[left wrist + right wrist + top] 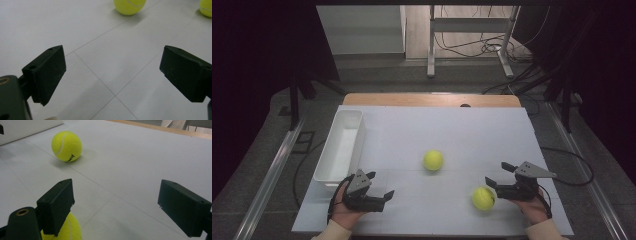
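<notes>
Two yellow tennis balls lie on the white table top (442, 130). The far ball (433, 160) rests near the middle; it is also the ball (66, 146) ahead in the right gripper view. The near ball (483, 198) sits at the front right, touching or almost touching the outer side of my right gripper's (496, 173) lower jaw. In the right gripper view this near ball (70, 230) is partly hidden under the left jaw. My right gripper (116, 192) is open and holds nothing. My left gripper (381, 184) is open at the front left, its jaws wide apart in the left gripper view (112, 55).
A long white bin (341, 145) stands along the table's left edge, just beyond my left hand. The left gripper view shows both balls far ahead, one ball (129, 6) at the top and another ball (206, 7) at the top right. A wooden strip (432, 99) borders the far edge.
</notes>
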The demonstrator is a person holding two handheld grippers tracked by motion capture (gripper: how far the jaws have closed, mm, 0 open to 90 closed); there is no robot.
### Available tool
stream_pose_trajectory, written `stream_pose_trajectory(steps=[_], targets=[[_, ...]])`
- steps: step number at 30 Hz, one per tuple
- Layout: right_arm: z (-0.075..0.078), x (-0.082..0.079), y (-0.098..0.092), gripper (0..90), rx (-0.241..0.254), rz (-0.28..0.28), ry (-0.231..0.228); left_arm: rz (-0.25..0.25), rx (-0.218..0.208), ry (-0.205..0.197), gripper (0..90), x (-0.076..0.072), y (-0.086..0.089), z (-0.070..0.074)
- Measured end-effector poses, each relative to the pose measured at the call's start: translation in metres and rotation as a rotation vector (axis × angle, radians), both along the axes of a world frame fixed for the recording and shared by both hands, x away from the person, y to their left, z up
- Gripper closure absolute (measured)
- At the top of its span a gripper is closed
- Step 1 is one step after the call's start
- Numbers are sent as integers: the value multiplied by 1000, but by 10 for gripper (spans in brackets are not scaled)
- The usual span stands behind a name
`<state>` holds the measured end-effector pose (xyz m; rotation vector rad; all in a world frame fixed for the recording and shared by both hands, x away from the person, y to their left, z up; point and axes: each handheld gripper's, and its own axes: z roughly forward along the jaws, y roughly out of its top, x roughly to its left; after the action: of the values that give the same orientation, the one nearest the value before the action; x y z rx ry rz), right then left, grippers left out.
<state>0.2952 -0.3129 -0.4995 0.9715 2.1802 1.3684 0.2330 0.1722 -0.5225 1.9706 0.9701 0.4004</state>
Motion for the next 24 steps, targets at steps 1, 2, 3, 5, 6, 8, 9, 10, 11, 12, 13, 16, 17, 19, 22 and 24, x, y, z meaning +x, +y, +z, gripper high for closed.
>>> stream_pose_trajectory(steps=[1, 2, 3, 5, 6, 8, 9, 10, 11, 12, 13, 16, 17, 19, 22, 24], targets=[[0, 0, 0, 138, 0, 0, 0, 0, 0, 0, 74, 0, 0, 0], [0, 0, 0, 138, 0, -1, 0, 1, 0, -1, 74, 0, 0, 0], [0, 0, 0, 138, 0, 2, -1, 0, 0, -1, 74, 0, 0, 0], [0, -1, 0, 138, -1, 3, -1, -1, 0, -1, 75, 0, 0, 0], [0, -1, 0, 138, -2, 4, -2, -2, 1, -1, 75, 0, 0, 0], [0, -1, 0, 139, -5, 5, -4, -1, 1, -4, 75, 0, 0, 0], [0, -1, 1, 138, -6, 6, -4, -1, 1, -6, 75, 0, 0, 1], [0, -1, 1, 139, -8, 6, -3, 0, 0, -6, 75, 0, 0, 1], [0, 0, 1, 139, -11, 5, -3, 1, 0, -6, 75, 0, 1, 1], [0, 0, 1, 139, -13, 6, -2, 1, 0, -6, 76, 0, 1, 1], [-1, 0, 1, 139, -14, 6, -2, 0, 0, -3, 76, 0, 1, 0], [-1, 0, 1, 139, -17, 7, 0, -4, 2, 1, 76, 0, -1, 0], [-1, 0, 1, 139, -17, 7, 0, -4, 2, 1, 76, 0, -1, 0], [-1, 0, 2, 138, -18, 10, -1, -7, 3, 2, 76, 0, -1, 0], [-1, 0, 2, 139, -22, 12, -1, -7, 2, 2, 76, 0, -1, 0], [-2, 0, 2, 139, -24, 12, 1, -9, 1, 3, 76, 0, -2, 0]])
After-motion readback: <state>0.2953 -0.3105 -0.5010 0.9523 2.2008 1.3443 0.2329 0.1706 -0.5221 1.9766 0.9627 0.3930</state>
